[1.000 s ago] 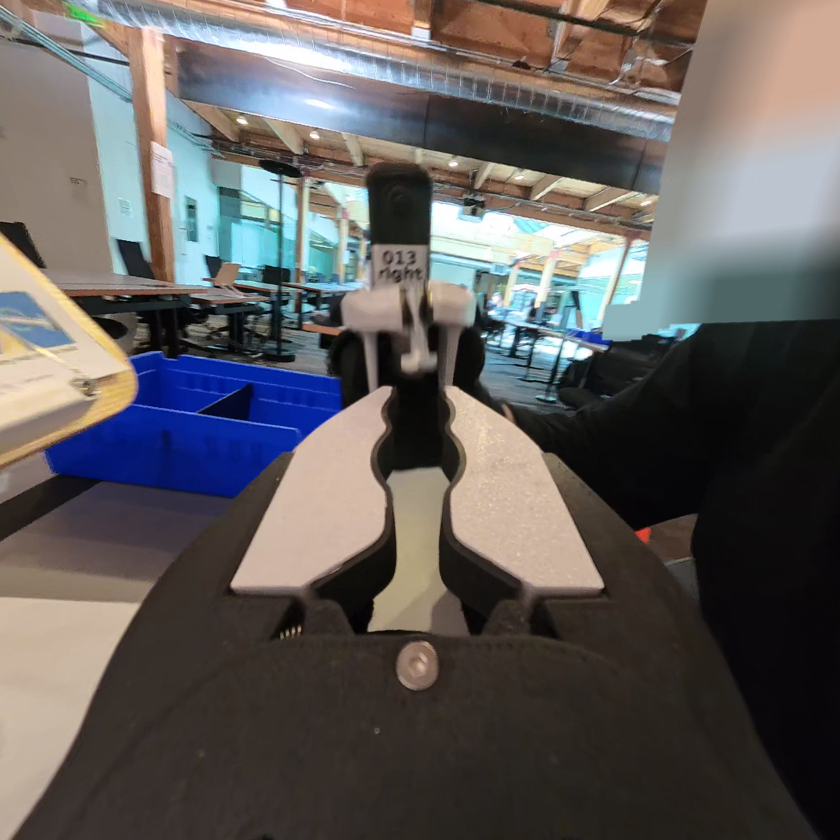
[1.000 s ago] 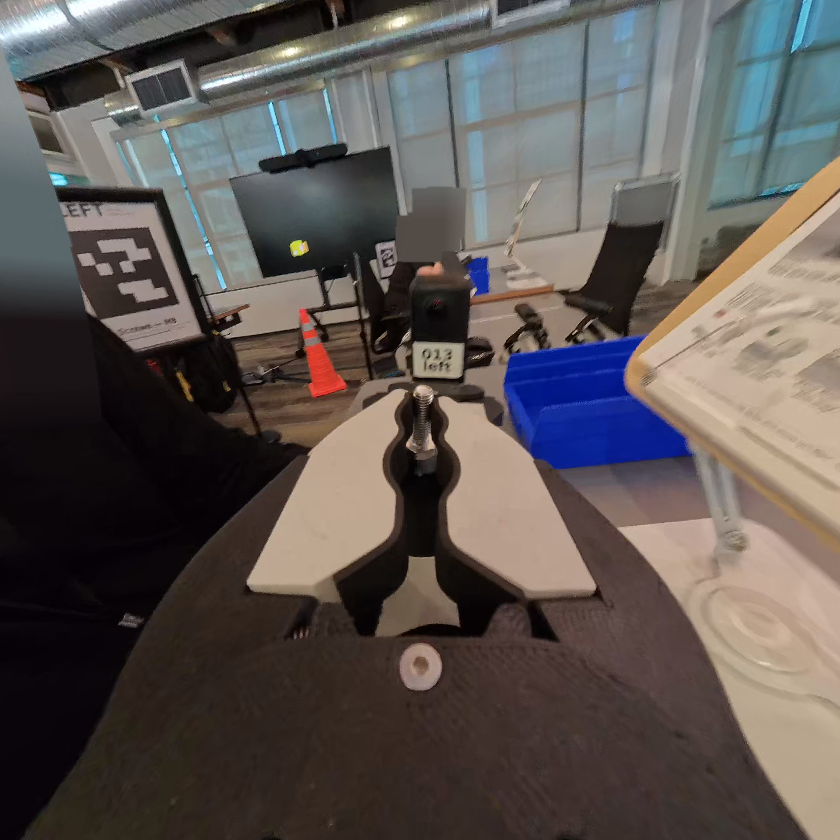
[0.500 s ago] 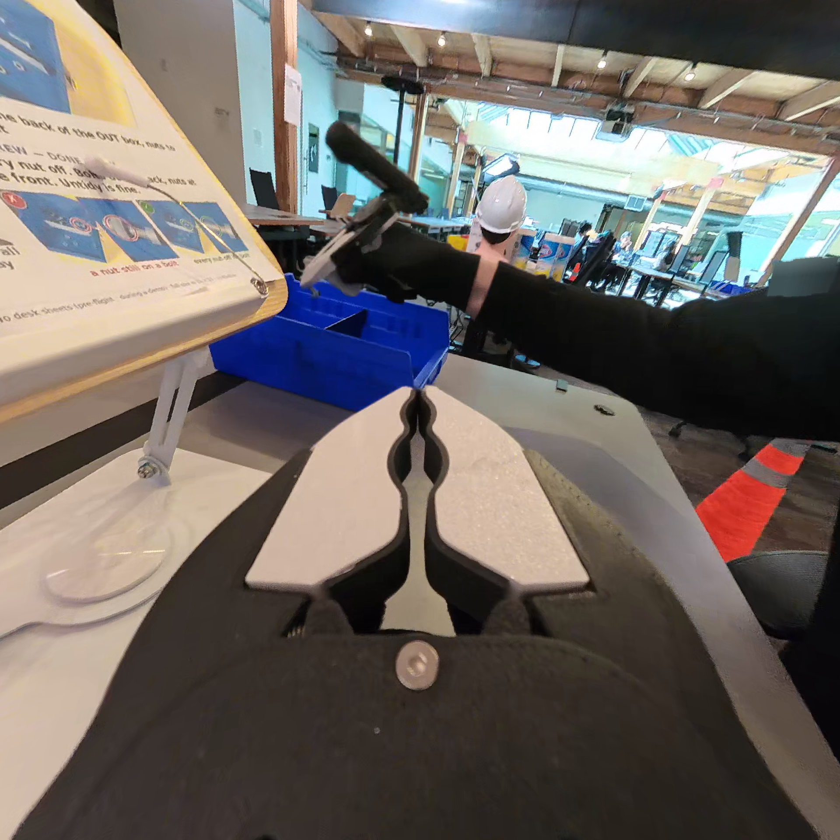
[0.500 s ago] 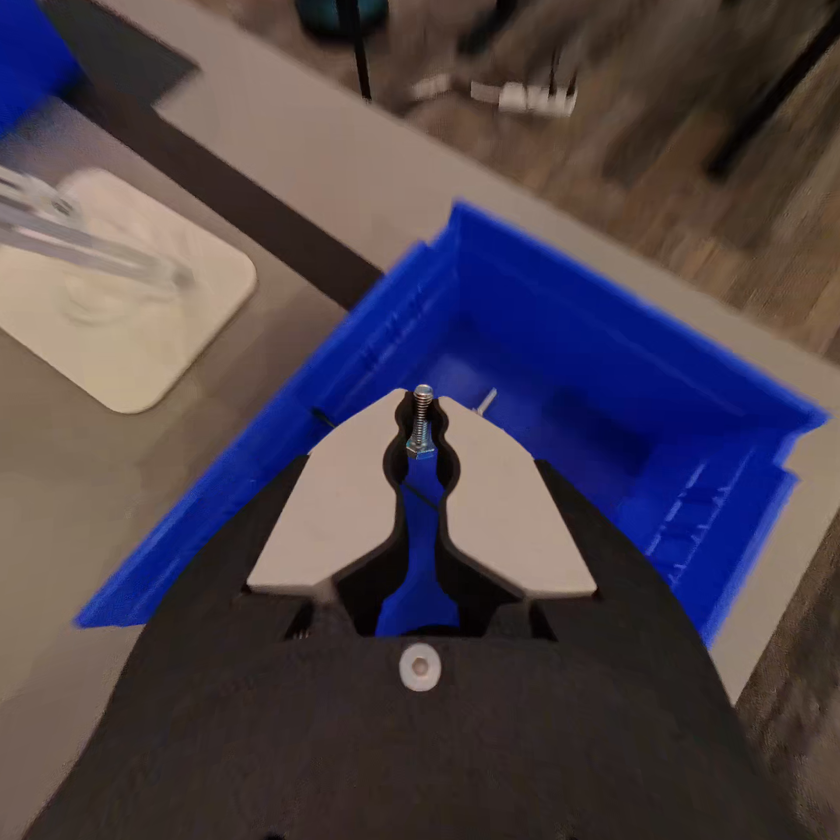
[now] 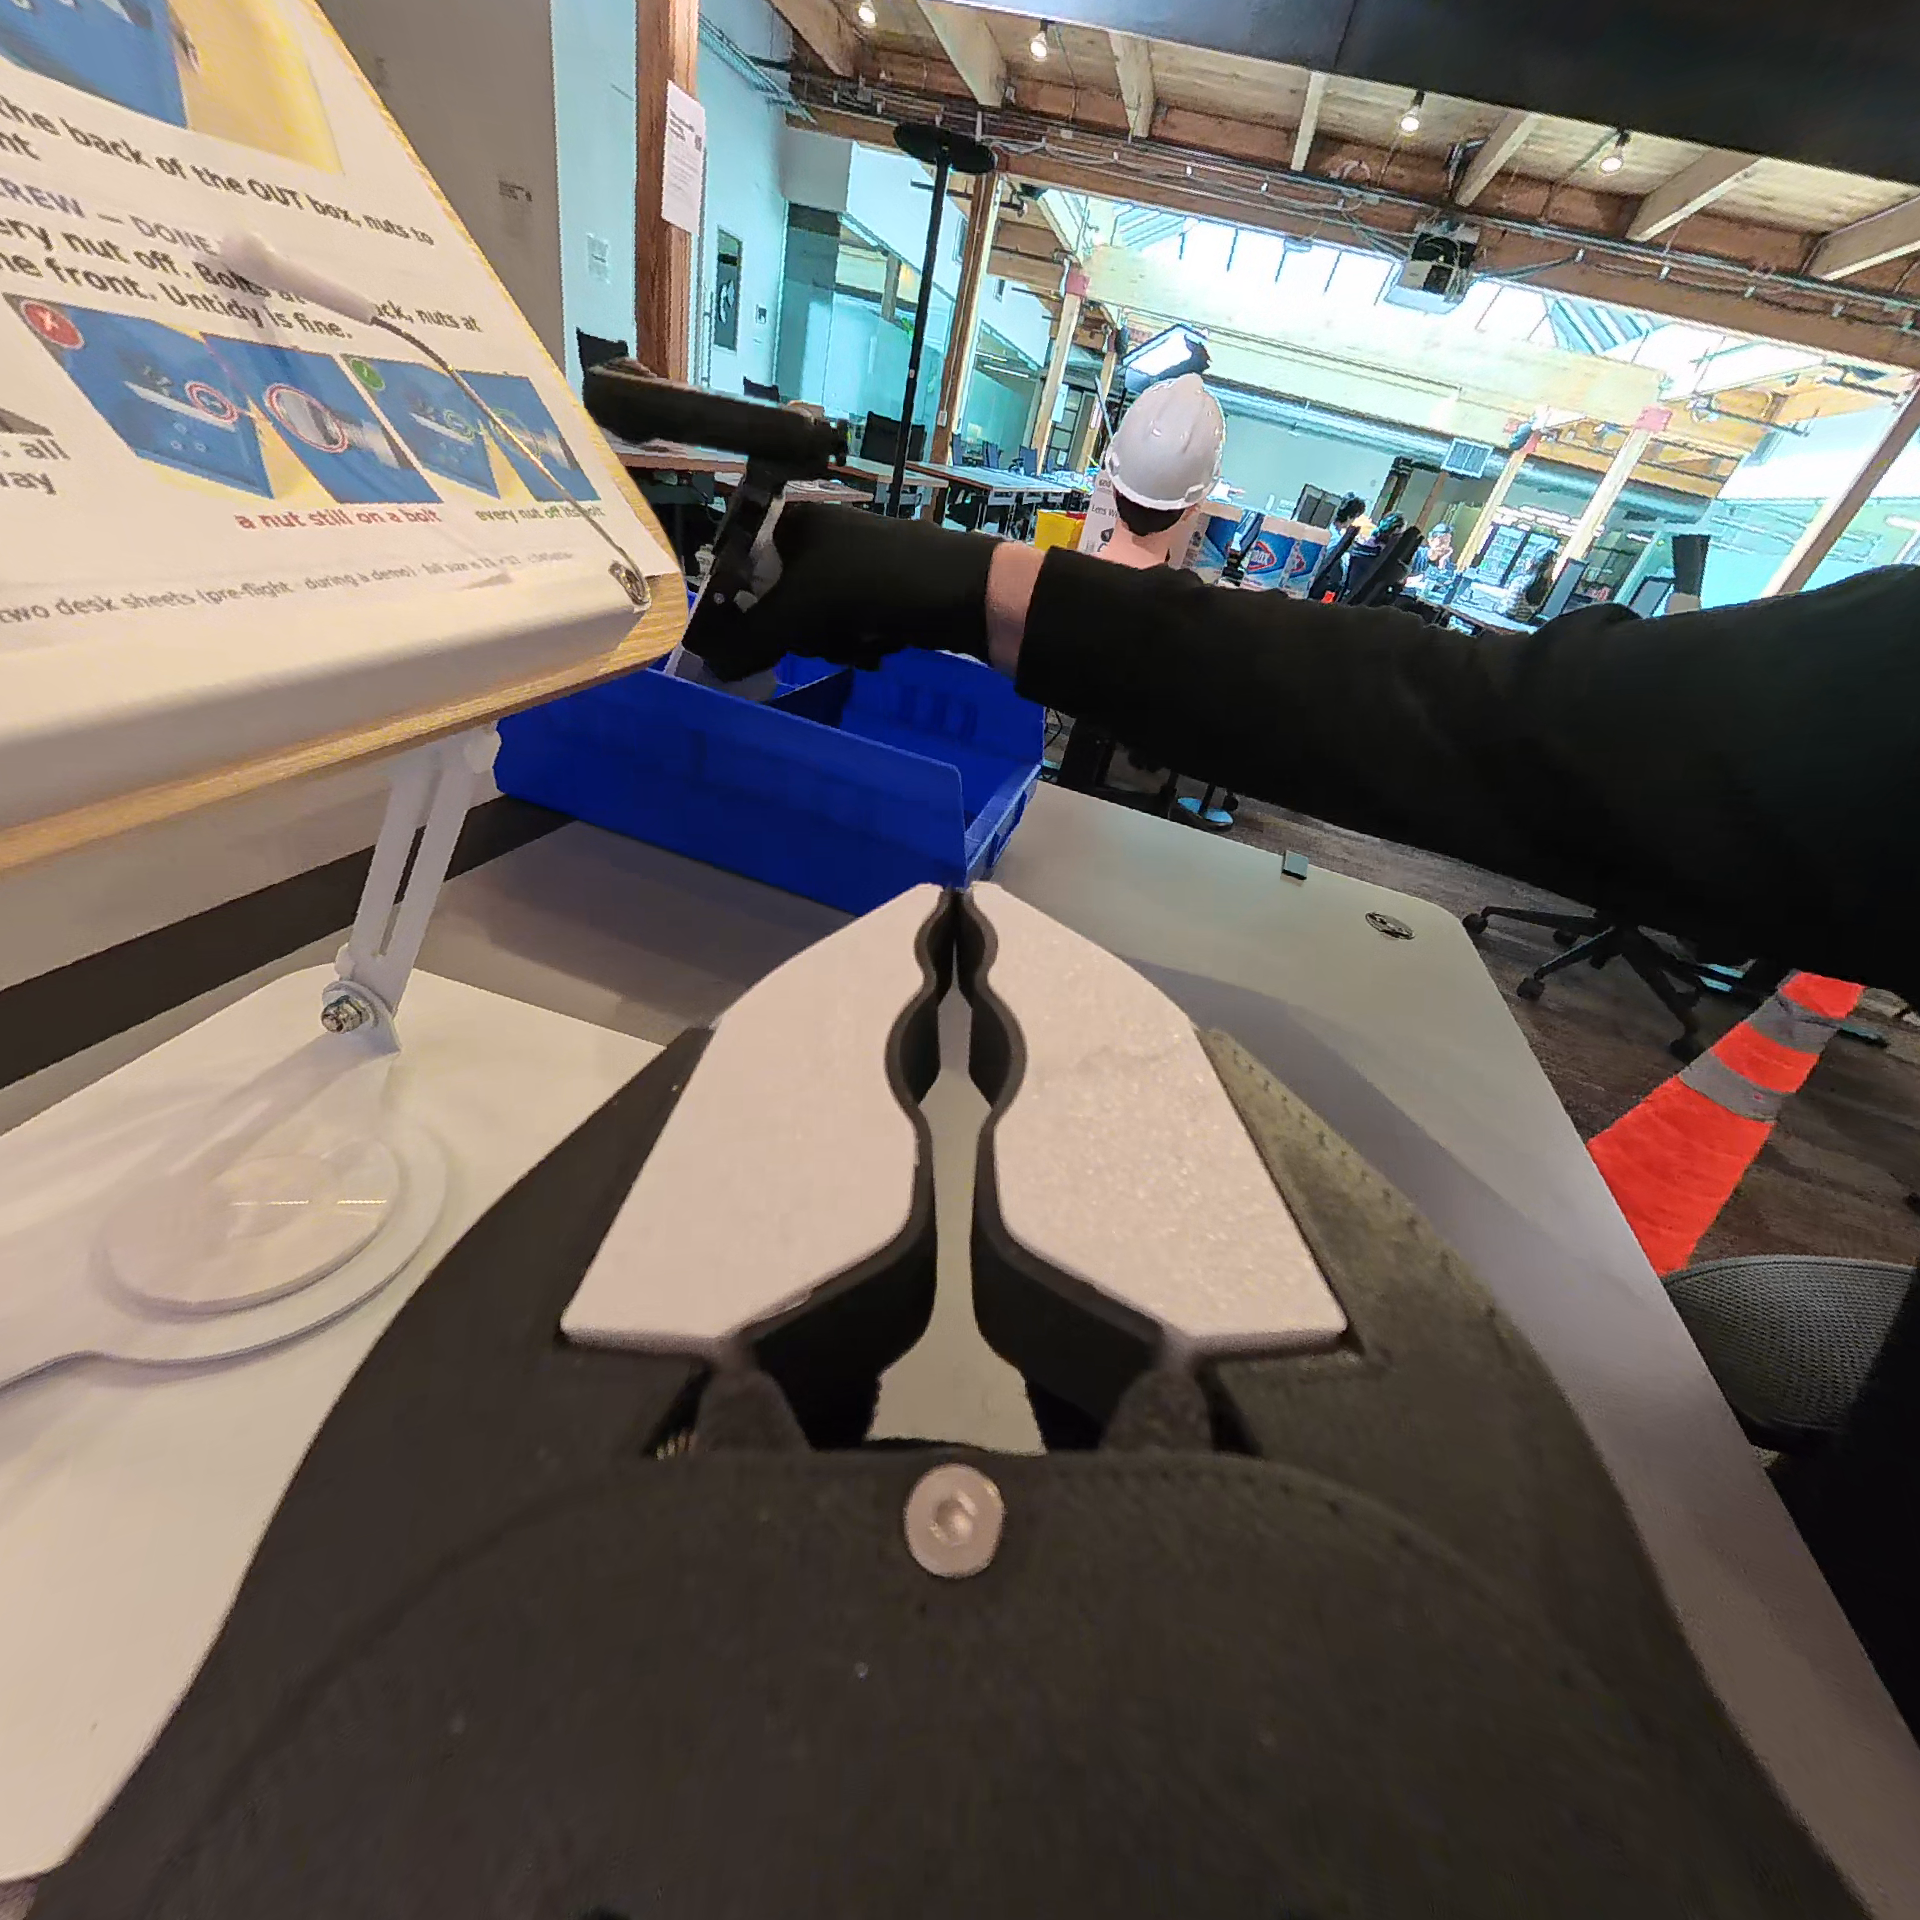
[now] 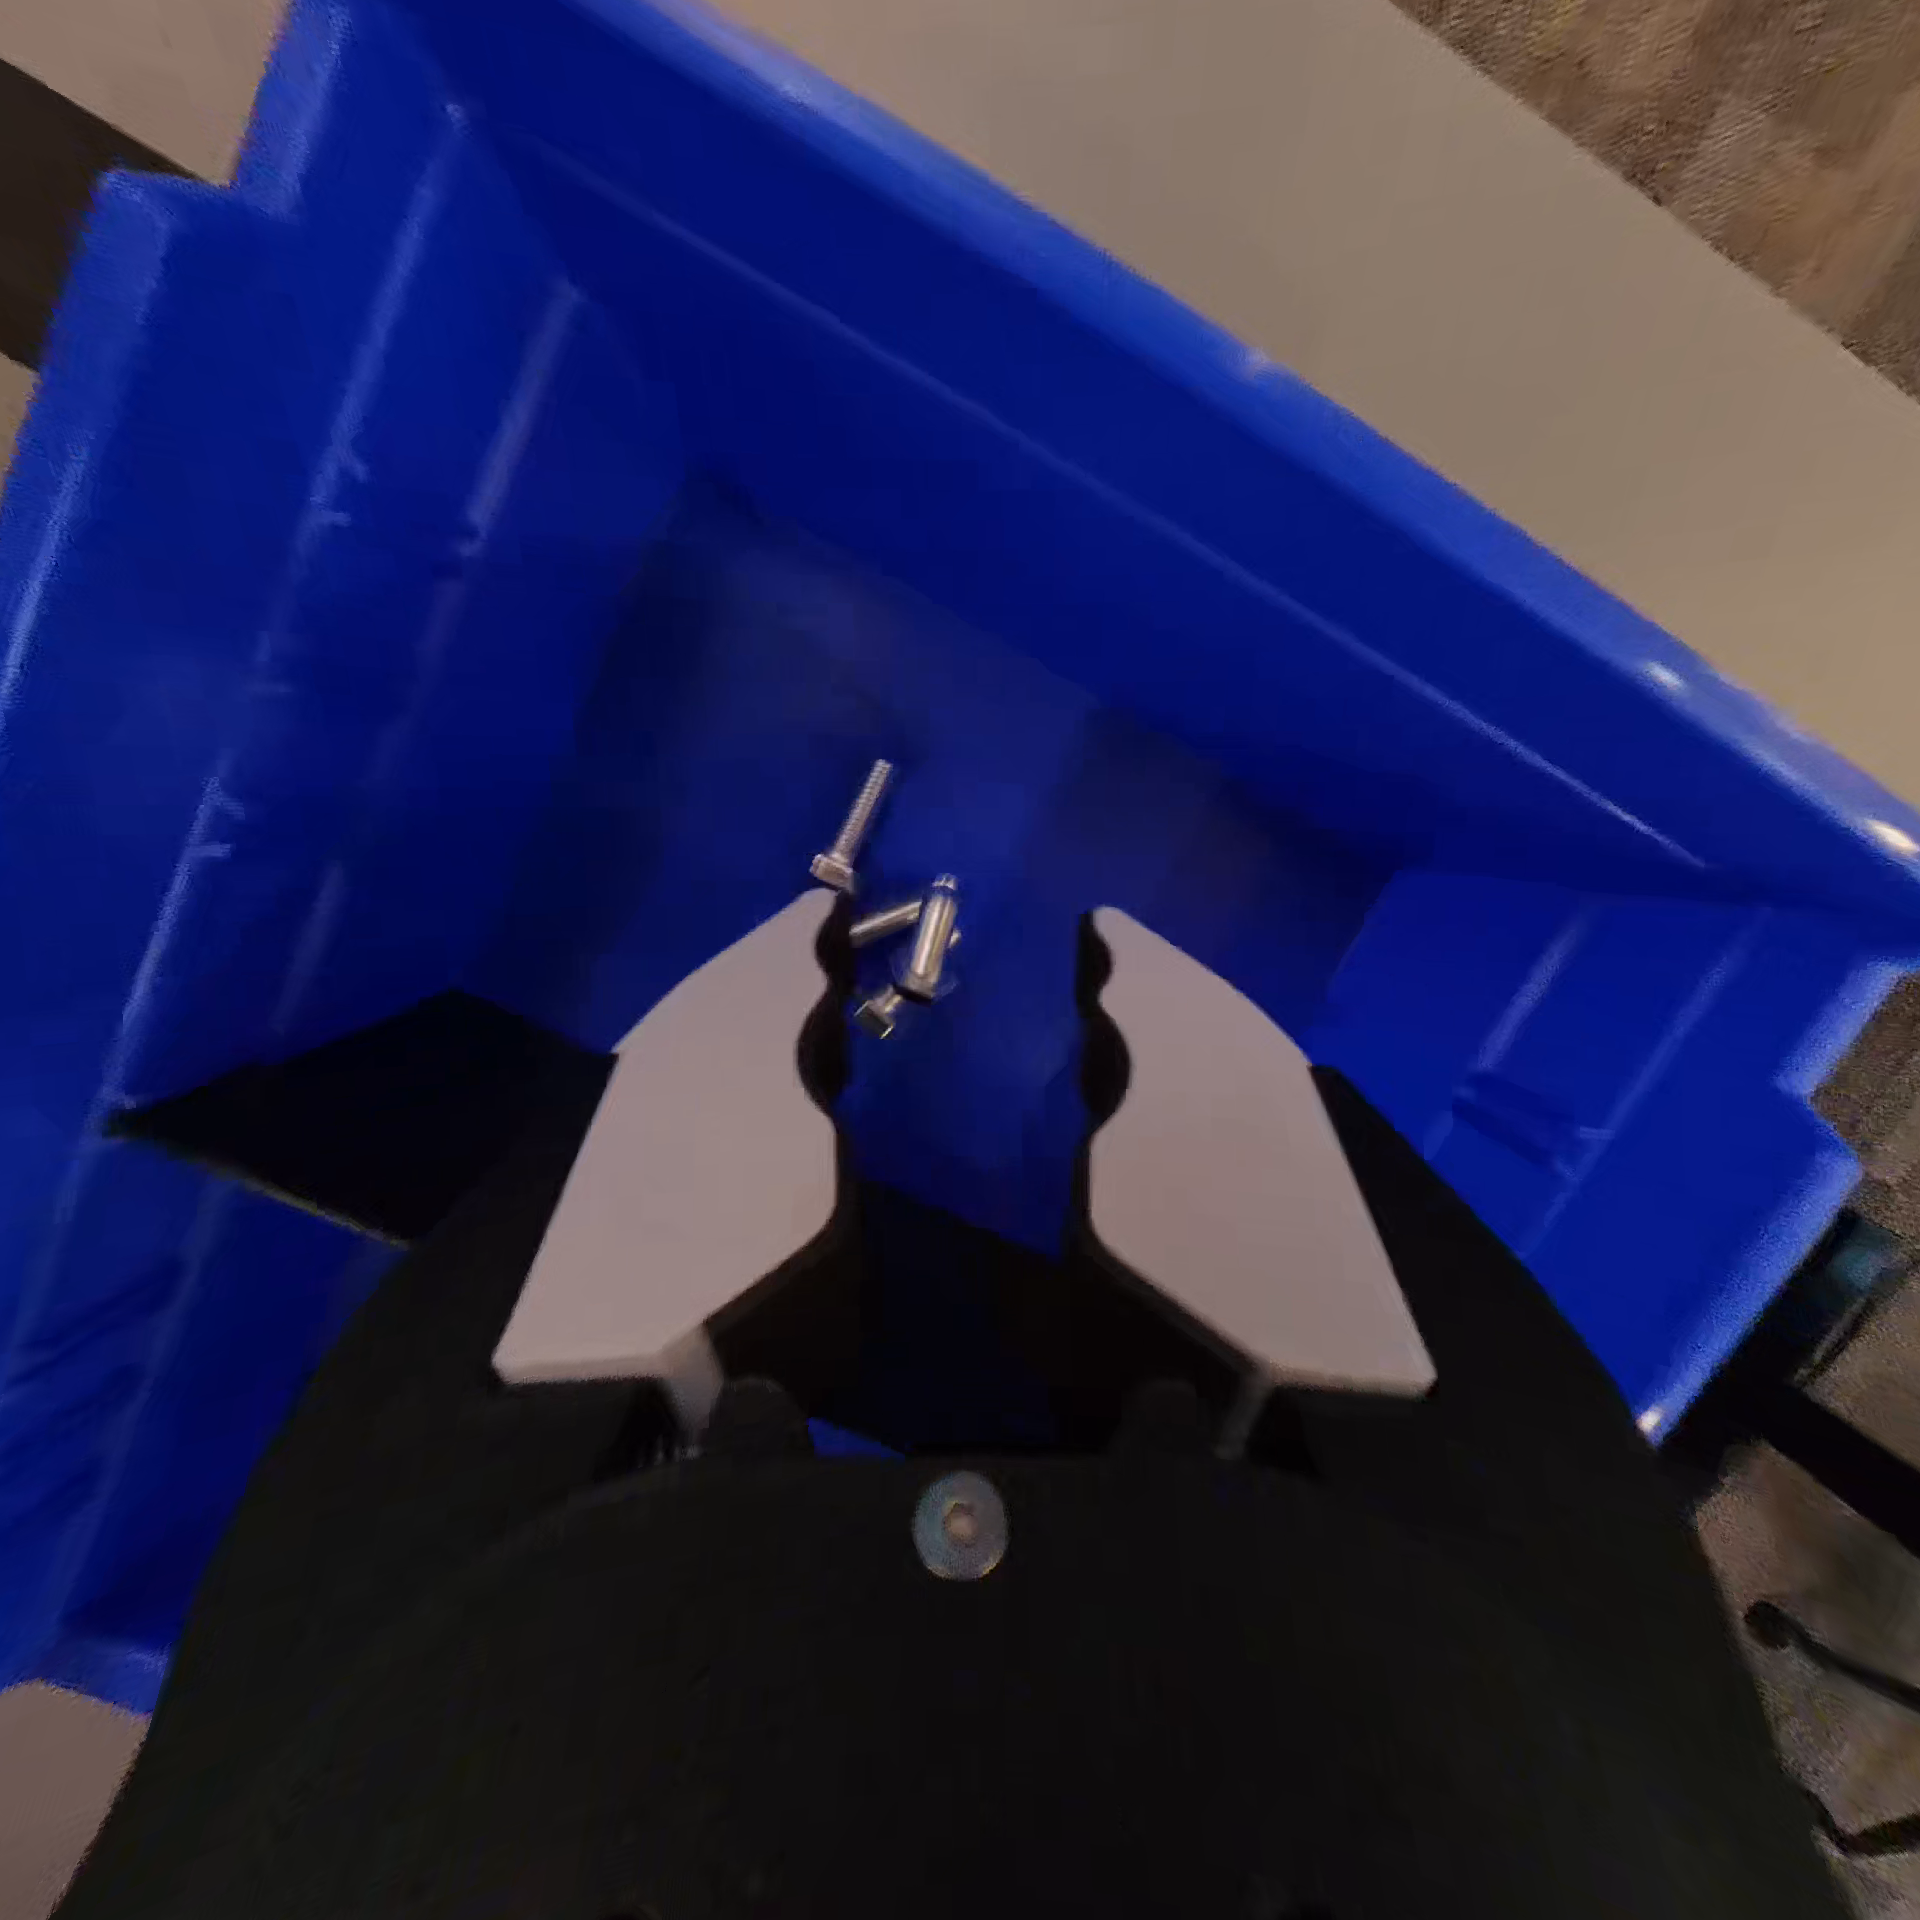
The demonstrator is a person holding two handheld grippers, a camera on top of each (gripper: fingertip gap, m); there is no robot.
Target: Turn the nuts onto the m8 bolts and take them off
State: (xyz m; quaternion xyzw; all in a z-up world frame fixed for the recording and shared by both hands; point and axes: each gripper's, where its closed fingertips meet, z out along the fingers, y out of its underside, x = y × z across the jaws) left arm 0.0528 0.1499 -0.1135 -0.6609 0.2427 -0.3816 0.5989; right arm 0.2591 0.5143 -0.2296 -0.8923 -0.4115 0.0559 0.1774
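In the right wrist view my right gripper (image 6: 956, 914) is open and holds nothing. It hangs over a compartment of the blue bin (image 6: 1039, 468). Several silver bolts lie loose on the bin floor below its fingertips: one long bolt (image 6: 854, 826) by the left fingertip, and a blurred one (image 6: 928, 945) between the pads, touching neither. In the left wrist view my left gripper (image 5: 956, 909) is shut, with nothing showing between its pads, over the grey table (image 5: 1299, 1039). That view also shows the right gripper (image 5: 732, 582), held by a gloved hand, dipping into the blue bin (image 5: 769, 779). No nut is visible.
A tilted board with an instruction sheet (image 5: 260, 312) stands on a white base (image 5: 208, 1195) left of the bin. A black divider (image 6: 343, 1101) splits the bin. An orange cone (image 5: 1714, 1122) and an office chair (image 5: 1808, 1330) stand on the floor to the right. Spacing between my two grippers at the tips: around 45 cm.
My right gripper swung from facing the left one to above the bin and opened; the bolt it held has left its grasp. My left gripper shut and turned towards the table.
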